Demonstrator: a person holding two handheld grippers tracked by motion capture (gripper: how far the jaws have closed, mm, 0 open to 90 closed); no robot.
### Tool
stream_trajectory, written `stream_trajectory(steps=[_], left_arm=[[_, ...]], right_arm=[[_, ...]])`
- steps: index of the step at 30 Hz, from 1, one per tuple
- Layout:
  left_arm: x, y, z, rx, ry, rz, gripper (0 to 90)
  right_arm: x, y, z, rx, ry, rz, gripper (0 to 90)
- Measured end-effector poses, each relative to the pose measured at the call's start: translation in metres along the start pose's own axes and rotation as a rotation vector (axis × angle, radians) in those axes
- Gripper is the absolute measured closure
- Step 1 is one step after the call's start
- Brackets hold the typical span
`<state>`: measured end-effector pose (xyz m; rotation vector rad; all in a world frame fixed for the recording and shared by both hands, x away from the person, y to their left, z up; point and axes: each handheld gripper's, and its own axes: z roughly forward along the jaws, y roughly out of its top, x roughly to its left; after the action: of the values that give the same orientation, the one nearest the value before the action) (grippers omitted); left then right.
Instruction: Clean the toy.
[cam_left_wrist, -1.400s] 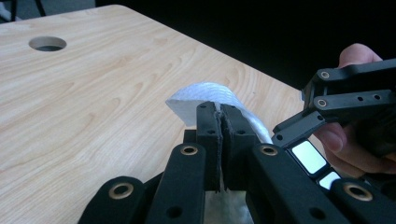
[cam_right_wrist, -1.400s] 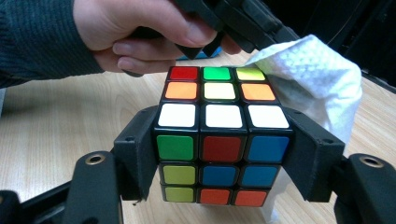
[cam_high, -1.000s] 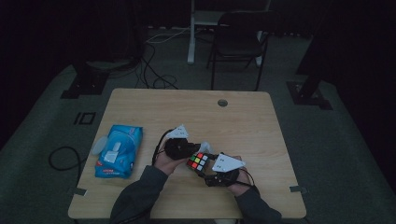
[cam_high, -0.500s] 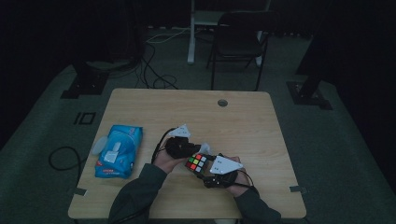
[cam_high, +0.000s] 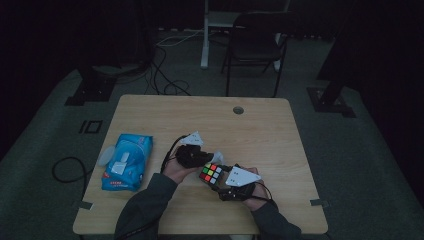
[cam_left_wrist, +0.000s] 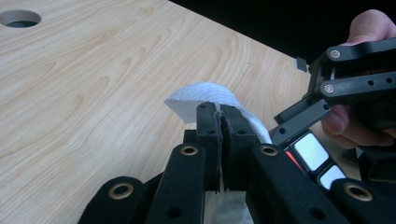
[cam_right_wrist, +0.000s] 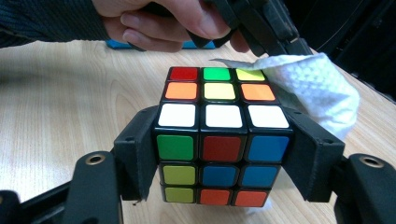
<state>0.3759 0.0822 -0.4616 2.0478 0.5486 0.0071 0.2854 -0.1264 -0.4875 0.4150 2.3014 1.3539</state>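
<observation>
Near tabletop (cam_high: 150, 110) front edge: right hand-held gripper (cam_right_wrist: 219, 144) clamped on Rubik's cube (cam_right_wrist: 219, 135); left hand-held gripper (cam_left_wrist: 219, 140) pinching white wipe (cam_left_wrist: 205, 95) against the cube's far side.

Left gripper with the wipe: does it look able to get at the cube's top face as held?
Probably yes. The right gripper clamps the cube by its sides, leaving the top face bare. The left gripper, shut on the white wipe, sits right at the cube's far edge with nothing between.

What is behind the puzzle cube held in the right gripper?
Behind the puzzle cube a white wipe, pinched in the left gripper, touches its far right edge. Beyond lies the wooden table. The cube's rear faces are hidden.
</observation>
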Motion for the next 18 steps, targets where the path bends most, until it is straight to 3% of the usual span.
stream_trajectory(steps=[18], left_arm=[[-0.0069, 0.0041, 0.0082, -0.003, -0.03, 0.009, 87.7]], right_arm=[[-0.0013, -0.0009, 0.0005, -0.001, -0.003, 0.001, 34.8]])
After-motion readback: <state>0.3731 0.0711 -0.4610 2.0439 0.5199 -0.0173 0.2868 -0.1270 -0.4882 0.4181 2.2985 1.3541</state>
